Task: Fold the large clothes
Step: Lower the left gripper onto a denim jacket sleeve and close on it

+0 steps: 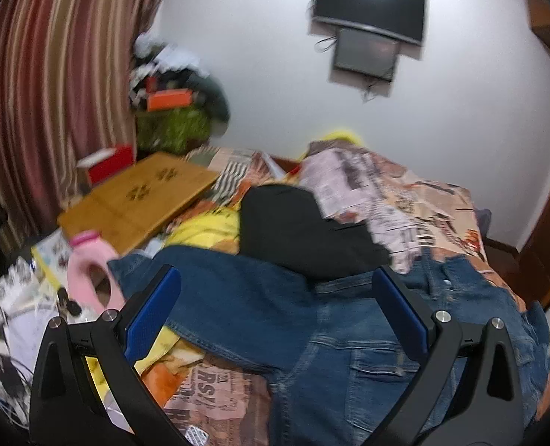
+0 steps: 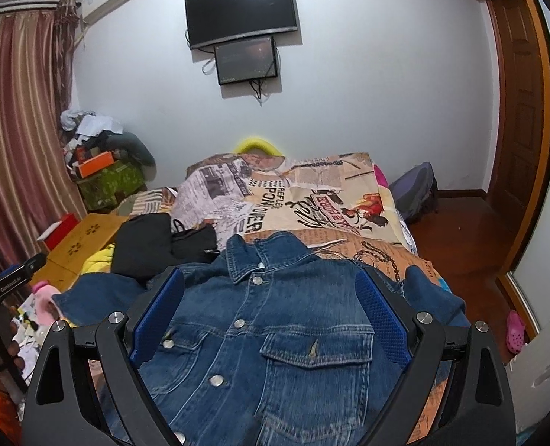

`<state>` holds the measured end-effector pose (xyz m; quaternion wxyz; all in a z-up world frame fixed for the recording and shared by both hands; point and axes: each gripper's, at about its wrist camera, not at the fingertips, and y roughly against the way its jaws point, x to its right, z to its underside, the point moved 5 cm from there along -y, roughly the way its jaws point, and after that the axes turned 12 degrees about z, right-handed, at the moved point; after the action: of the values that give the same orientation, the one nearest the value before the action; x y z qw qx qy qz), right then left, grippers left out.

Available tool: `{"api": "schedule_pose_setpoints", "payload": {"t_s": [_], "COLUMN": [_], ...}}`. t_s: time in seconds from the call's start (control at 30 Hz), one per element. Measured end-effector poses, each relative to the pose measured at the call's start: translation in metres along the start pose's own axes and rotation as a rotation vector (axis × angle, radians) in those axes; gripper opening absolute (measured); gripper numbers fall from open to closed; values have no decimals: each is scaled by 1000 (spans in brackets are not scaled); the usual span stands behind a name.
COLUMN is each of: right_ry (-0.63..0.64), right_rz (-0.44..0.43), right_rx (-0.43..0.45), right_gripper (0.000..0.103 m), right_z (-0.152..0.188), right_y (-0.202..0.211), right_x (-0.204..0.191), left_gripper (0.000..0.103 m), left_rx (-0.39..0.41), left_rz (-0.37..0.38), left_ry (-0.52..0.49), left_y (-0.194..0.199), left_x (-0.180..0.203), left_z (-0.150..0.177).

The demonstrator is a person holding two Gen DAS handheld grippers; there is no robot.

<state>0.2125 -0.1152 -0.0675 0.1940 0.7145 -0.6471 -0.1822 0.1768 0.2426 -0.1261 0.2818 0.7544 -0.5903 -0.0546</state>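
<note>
A blue denim jacket [image 2: 275, 334] lies face up on the bed, buttoned, collar toward the far end, sleeves spread to both sides. My right gripper [image 2: 271, 282] is open and empty, hovering over the jacket's chest. In the left wrist view the jacket [image 1: 275, 316] shows from its left side, with its left sleeve stretched out to the left. My left gripper [image 1: 275, 278] is open and empty above that sleeve and shoulder. The left gripper also shows at the left edge of the right wrist view [image 2: 11, 282], held in a hand.
Black clothes [image 2: 156, 245] lie just beyond the jacket on a printed bedspread [image 2: 330, 200]. A wooden lap table [image 1: 133, 197], a red box [image 1: 107, 161] and a pink bottle [image 1: 89, 275] sit at the left. A TV [image 2: 241, 11] hangs on the far wall; a door [image 2: 516, 111] stands at the right.
</note>
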Motion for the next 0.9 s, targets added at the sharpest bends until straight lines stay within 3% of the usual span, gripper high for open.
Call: {"api": "schedule_pose_setpoints", "payload": {"t_s": [0.17, 0.37, 0.53, 0.63, 0.9], "right_ry": [-1, -5, 17, 30, 41], "right_rz": [18, 22, 28, 32, 42], "right_rx": [-41, -101, -149, -174, -204], "right_gripper": [92, 92, 92, 92, 92], "right_z": [-2, 5, 15, 19, 23], "right_y": [-26, -52, -69, -78, -89], "right_x": [-2, -7, -15, -19, -16], "left_gripper": [103, 103, 103, 93, 84], "left_rx": [-61, -191, -267, -307, -316], "left_rz": [-31, -72, -4, 50, 96], "left_ry": [168, 334, 517, 620, 727], "left_y": [-33, -75, -99, -113, -134], "left_x": [-64, -132, -171, -187, -209], "left_z": [16, 51, 83, 98, 105]}}
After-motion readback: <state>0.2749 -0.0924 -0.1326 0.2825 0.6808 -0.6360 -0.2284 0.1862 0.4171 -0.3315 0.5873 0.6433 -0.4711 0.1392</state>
